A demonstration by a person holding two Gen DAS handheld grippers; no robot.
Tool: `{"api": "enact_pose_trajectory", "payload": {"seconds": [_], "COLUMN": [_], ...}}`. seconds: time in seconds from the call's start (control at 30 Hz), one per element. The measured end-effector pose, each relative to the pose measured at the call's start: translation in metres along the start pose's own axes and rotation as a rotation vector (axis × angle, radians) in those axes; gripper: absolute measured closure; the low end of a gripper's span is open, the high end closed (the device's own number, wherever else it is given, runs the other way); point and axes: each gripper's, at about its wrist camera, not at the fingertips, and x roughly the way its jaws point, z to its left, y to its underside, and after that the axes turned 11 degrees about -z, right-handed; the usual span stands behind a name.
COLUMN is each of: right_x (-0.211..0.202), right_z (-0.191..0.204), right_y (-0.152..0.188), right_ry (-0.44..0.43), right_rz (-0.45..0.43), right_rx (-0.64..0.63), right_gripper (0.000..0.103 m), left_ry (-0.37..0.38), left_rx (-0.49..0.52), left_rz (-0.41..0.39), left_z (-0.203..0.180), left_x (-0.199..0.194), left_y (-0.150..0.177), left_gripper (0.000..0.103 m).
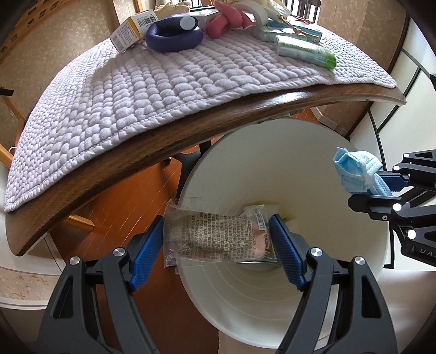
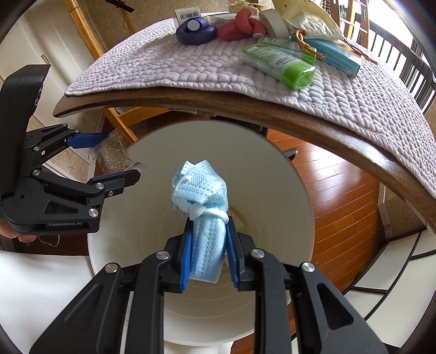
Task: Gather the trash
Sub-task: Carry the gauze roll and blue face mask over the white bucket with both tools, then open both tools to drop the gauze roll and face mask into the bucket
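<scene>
A white trash bin (image 1: 218, 305) (image 2: 286, 190) stands on the floor below the table's edge, with some wrapped trash lying at its bottom. My left gripper (image 1: 218, 231) is shut on a clear plastic packet (image 1: 207, 237) with printed text, held over the bin's left rim. In the right wrist view the left gripper (image 2: 117, 155) shows at the left with the packet (image 2: 114, 155) between its pads. My right gripper (image 2: 208, 242) is shut on a crumpled blue face mask (image 2: 201, 190) above the bin's mouth. The mask (image 1: 354, 171) and the right gripper (image 1: 381, 188) appear at the right of the left wrist view.
A wooden table (image 1: 163, 136) carries a lilac quilted mat (image 1: 136, 89) with a purple ring (image 1: 174, 35), a pink object (image 1: 226, 19), a yellow box (image 1: 130, 30), green-capped tubes (image 2: 278, 65), tape (image 2: 275, 21) and a teal box (image 2: 338, 60). Wooden floor (image 2: 340, 190) surrounds the bin.
</scene>
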Motion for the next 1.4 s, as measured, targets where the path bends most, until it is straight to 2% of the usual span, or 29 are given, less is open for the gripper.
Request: {"api": "enact_pose_trajectory", "payload": {"seconds": [0.67,1.4], "right_x": [0.021,0.024], "right_z": [-0.002,-0.006], "right_y": [0.002,0.006], "right_ry": [0.007,0.016], "right_rz": [0.032,0.058], "right_rx": [0.011,0.025], "right_gripper": [0.080,0.080], "left_ry": [-0.005,-0.006], "left_rx": [0.019,0.034], "left_rz": [0.025,0.036], "left_z": [-0.014,-0.023], "left_x": [0.023,0.037], "left_y": [0.000,0.002], "left_gripper": [0.025,0.025]}}
